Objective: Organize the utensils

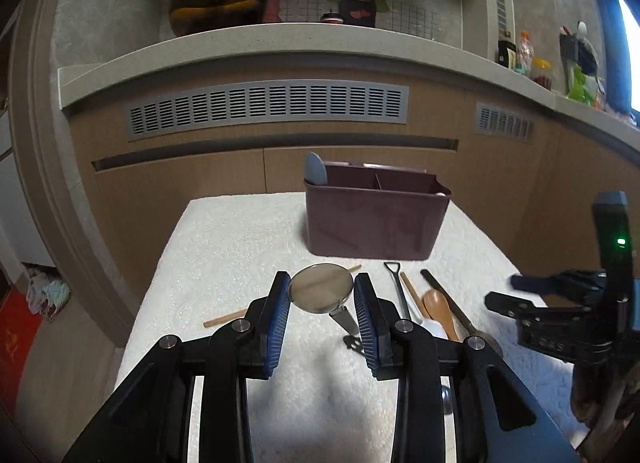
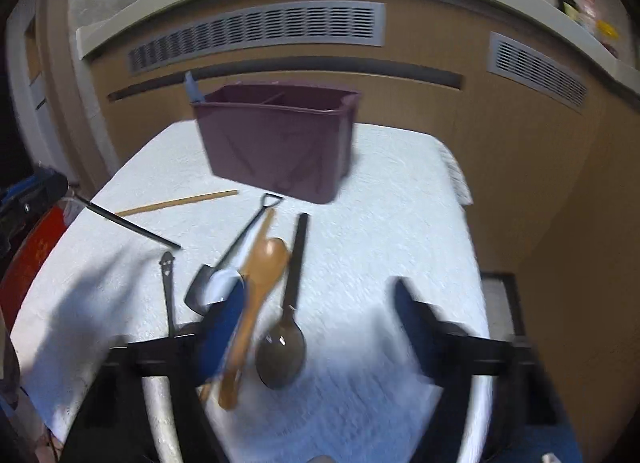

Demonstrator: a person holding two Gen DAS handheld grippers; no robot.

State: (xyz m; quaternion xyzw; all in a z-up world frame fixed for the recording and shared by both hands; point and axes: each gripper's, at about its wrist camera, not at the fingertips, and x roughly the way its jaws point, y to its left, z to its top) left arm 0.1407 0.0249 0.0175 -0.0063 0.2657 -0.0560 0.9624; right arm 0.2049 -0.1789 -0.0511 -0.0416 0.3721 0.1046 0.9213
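The left gripper [image 1: 322, 301] held a round steel spoon [image 1: 321, 288] by the bowl between its blue pads, above the white-covered table [image 1: 240, 247]. The maroon caddy [image 1: 376, 215] stood at 12 o'clock (a grey-blue utensil [image 1: 316, 169] already in its left compartment). The right gripper [image 2: 320, 319] gaped wide over a wooden spoon [image 2: 260, 275] and a dark metal spoon [image 2: 282, 351]; a chopstick [image 2: 176, 203] lay at its 10 o'clock.
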